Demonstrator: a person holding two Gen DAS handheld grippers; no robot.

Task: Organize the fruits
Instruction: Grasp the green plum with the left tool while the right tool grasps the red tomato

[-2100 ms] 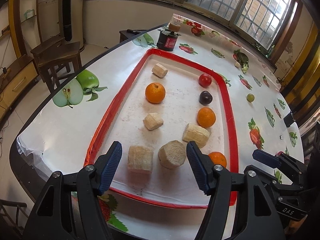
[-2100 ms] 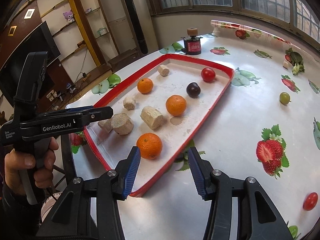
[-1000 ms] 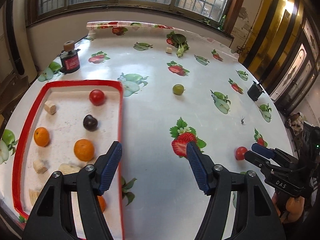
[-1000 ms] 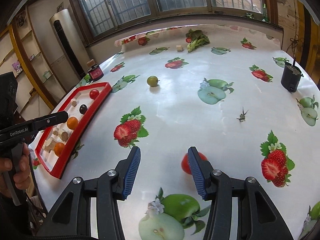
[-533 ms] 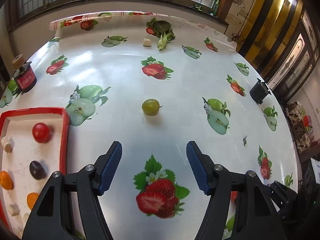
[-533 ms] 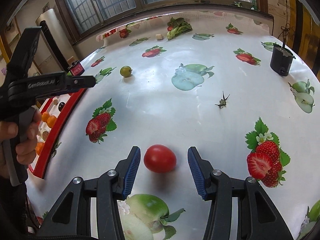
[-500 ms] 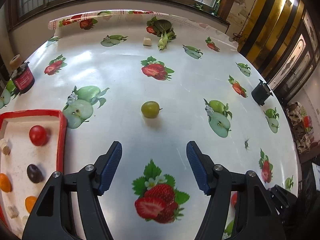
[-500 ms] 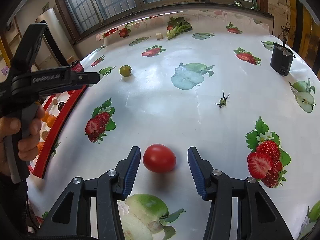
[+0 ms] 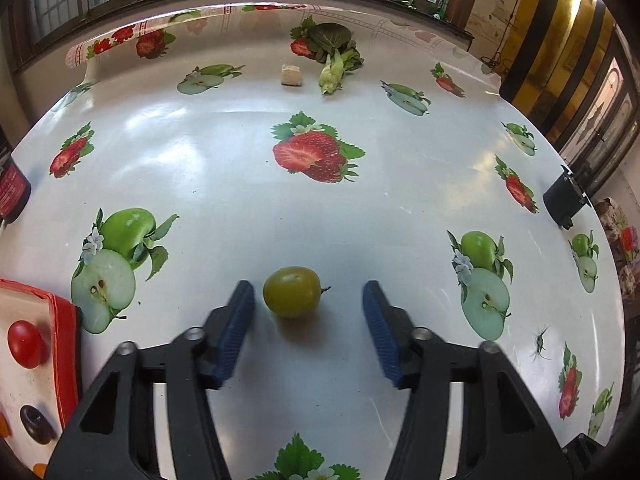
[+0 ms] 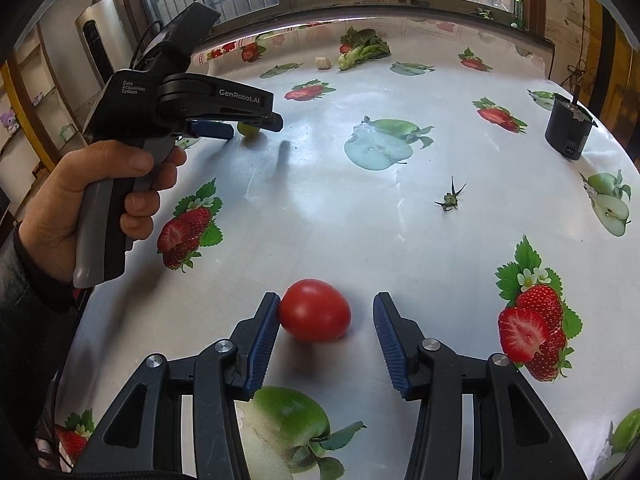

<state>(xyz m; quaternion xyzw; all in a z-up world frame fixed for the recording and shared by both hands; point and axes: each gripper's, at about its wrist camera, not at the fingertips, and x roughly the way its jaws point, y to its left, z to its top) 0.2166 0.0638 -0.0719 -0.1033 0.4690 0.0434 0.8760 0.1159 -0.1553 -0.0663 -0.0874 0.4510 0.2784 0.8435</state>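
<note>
The left gripper [image 9: 308, 318] is spread wide around a green fruit [image 9: 291, 291] on the bench [image 9: 240, 184], nearer its left finger; the red tray [image 9: 66, 332] edge lies well left. The right gripper [image 10: 326, 338] gapes around a red tomato [image 10: 315, 315] touching its left finger, bare bench beyond

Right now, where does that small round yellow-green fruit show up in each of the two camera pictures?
Left wrist view: the small round yellow-green fruit lies low in the middle, between the open left gripper fingers, nearer the left one.
Right wrist view: upper left, mostly hidden behind the left gripper's tips.
Shared landmark: the leafy green vegetable at the table's far edge.
</note>
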